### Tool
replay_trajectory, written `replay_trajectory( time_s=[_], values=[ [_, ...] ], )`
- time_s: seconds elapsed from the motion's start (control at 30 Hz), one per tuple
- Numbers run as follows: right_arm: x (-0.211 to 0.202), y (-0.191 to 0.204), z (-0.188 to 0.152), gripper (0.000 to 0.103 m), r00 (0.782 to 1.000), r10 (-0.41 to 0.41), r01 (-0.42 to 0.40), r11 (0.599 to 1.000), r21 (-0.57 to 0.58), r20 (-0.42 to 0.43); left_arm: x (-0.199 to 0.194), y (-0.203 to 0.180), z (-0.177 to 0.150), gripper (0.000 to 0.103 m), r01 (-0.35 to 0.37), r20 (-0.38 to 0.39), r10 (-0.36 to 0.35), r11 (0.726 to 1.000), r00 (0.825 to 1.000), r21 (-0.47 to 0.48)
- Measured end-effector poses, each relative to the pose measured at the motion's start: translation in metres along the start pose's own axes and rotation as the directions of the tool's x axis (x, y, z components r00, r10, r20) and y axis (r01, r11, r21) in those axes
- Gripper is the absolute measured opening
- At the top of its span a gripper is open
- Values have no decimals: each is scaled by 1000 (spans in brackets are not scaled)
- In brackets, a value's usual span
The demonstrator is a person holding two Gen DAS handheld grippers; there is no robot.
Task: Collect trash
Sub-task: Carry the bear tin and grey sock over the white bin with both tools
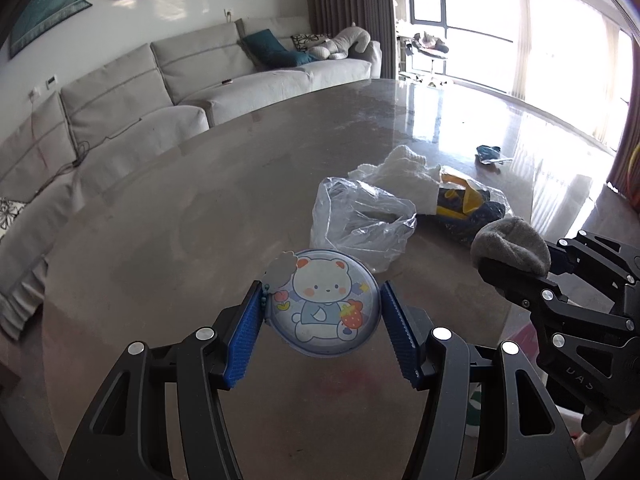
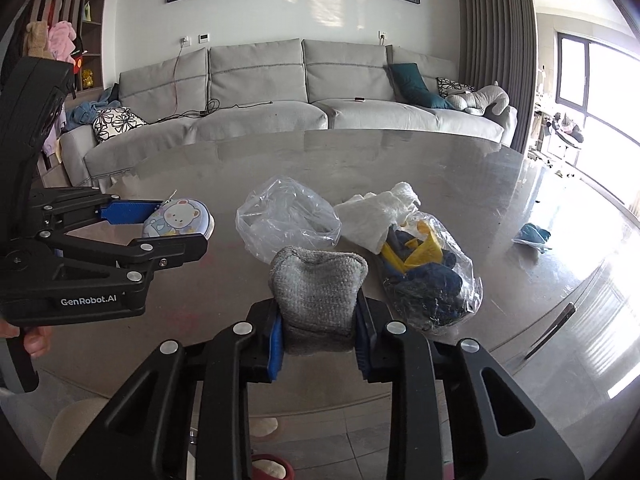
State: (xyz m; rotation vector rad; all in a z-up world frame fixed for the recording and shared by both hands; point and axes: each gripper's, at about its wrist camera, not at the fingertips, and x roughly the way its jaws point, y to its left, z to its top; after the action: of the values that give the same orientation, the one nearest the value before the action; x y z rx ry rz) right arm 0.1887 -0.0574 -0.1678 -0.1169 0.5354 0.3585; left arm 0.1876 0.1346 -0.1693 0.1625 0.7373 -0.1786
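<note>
My left gripper is shut on a round tin with a cartoon bear on its lid and holds it above the grey table. It also shows in the right wrist view. My right gripper is shut on a grey knitted cloth, also seen in the left wrist view. An empty clear plastic bag lies on the table ahead. Beside it is a clear bag with blue and yellow trash and crumpled white paper.
A small blue wrapper lies far right on the table. A grey sofa stands behind the table. Tiled floor and slippers show below the near table edge.
</note>
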Motion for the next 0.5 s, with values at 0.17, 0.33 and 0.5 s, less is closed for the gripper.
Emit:
replay_trajectory(
  time_s=[0.17, 0.33, 0.5],
  values=[
    [-40, -15, -5, 29, 997, -58, 56, 998, 40, 43, -16, -35, 5, 58, 81, 21, -82, 996, 996, 36],
    [-79, -39, -20, 29, 989, -138, 133, 988, 84, 53, -25, -81, 2, 58, 189, 14, -190, 979, 982, 76],
    [-115, -66, -43, 29, 973, -228, 222, 967, 126, 35, -32, -134, -6, 58, 275, -5, -277, 950, 961, 149]
  ],
)
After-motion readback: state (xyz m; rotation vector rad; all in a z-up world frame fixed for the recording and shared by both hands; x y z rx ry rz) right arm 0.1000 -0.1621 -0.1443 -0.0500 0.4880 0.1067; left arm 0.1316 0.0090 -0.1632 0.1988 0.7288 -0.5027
